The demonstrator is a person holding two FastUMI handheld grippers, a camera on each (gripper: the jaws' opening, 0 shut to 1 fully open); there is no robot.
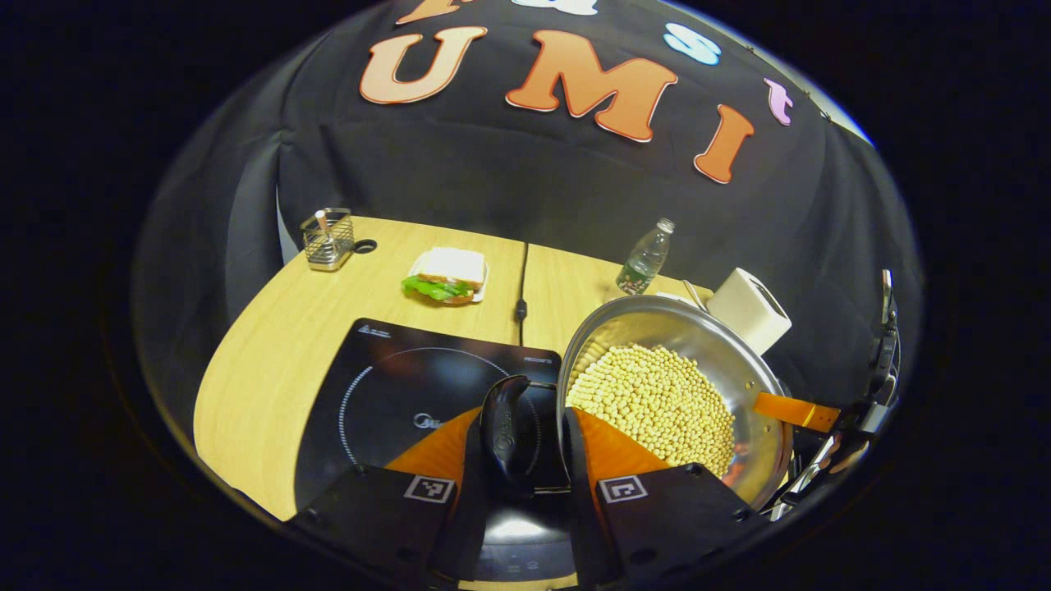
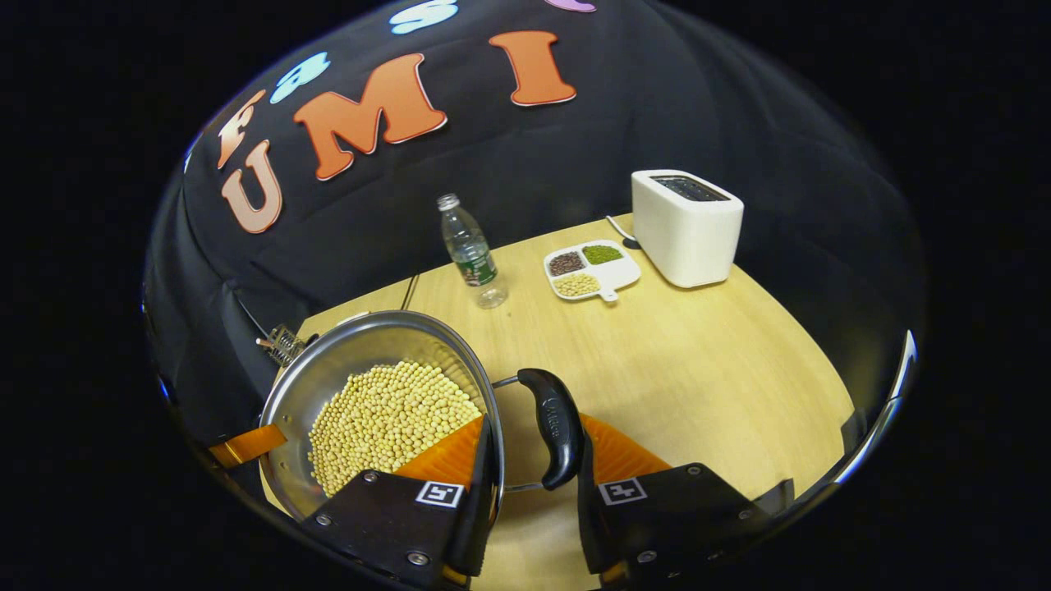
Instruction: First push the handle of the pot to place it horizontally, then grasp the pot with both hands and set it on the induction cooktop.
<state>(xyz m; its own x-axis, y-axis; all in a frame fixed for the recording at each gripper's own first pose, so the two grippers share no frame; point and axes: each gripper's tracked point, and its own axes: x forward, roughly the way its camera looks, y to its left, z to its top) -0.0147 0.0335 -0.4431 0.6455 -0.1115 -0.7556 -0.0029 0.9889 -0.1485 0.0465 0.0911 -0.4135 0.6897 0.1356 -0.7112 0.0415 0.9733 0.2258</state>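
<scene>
One pot (image 1: 669, 394) of beans hangs beside one induction cooktop (image 1: 386, 386), over its right edge. The left gripper (image 1: 513, 443) clamps one black side handle (image 1: 505, 427); the right gripper (image 2: 534, 455) clamps the second handle (image 2: 557, 427). One bottle (image 2: 470, 250) and one toaster (image 2: 686, 226) stand behind the pot.

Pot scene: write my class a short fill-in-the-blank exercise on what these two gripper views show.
1. The pot is filled with pale ____.
2. In the left gripper view, the black slab under the pot's handle is an induction ____.
3. The white toaster stands beside a divided ____ of beans.
4. The sandwich shows green ____.

Missing words: beans; cooktop; dish; lettuce
</scene>
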